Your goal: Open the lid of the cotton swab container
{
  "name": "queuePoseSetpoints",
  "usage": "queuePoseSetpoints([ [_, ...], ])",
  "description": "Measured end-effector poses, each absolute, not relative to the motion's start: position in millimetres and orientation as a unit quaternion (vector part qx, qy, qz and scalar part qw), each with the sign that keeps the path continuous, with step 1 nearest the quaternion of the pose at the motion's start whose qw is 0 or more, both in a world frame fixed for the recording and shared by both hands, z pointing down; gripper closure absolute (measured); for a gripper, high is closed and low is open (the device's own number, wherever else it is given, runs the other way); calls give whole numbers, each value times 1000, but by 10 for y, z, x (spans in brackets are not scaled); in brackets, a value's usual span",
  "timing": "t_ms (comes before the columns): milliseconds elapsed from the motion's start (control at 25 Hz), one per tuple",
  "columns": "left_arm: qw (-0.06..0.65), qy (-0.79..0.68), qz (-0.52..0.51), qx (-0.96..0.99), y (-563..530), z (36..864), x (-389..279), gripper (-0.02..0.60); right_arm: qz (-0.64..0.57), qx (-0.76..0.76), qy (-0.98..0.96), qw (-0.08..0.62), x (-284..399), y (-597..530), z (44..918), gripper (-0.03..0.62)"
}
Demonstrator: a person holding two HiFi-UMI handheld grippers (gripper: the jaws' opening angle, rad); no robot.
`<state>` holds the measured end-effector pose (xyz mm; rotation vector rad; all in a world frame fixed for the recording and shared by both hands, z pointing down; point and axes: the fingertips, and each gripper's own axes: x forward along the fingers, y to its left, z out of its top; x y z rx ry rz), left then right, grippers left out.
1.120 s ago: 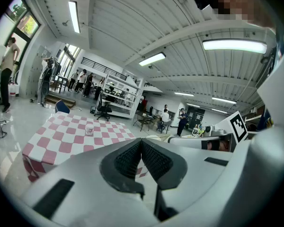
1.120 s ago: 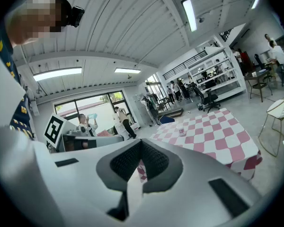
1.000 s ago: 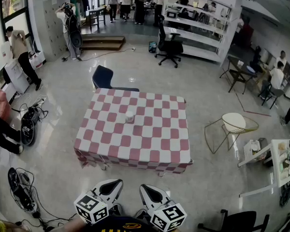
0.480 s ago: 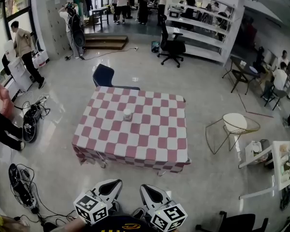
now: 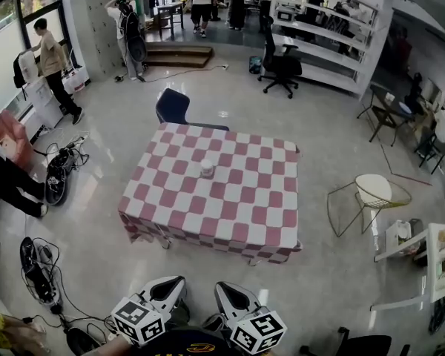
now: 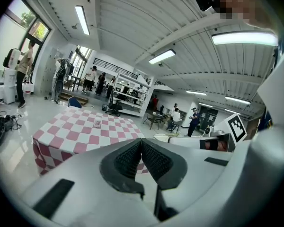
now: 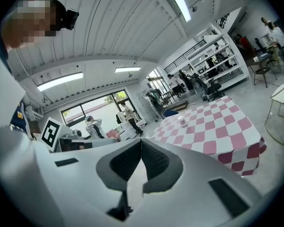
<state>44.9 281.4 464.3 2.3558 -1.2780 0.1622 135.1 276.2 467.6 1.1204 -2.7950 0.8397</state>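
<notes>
Nothing's started yet: the swab container [image 5: 207,168] sits lid on, far off on the checkered desk [image 5: 215,199], while the left gripper [image 5: 160,302] and right gripper [image 5: 239,308] hang near, fingers pressed together, empty

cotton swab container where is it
In the head view the cotton swab container stands on the checkered table, left of centre, toward the blue chair.

Right gripper [image 7: 141,145]: jaws fully together, nothing between the pads [image 7: 156,162]. Beyond it, to the right, table [image 7: 217,126] in red-and-white checked cloth. Small white cotton swab container [image 7: 182,122] stands on its far part, well apart from the gripper. Blue chair [image 7: 169,112] at table's far side. Person [image 7: 128,115] by far-left window.
</notes>
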Motion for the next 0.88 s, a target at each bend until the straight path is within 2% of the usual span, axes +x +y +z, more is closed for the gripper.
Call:
queuePoseSetpoints([
  [400, 231, -436, 57, 868, 2435, 4670, 343, 578, 275, 393, -877, 14, 1266, 2420, 4719, 583],
  [880, 234, -381, 52, 893, 1533, 4641, -177, 578, 282, 458, -843, 18, 789, 1654, 4761, 583],
])
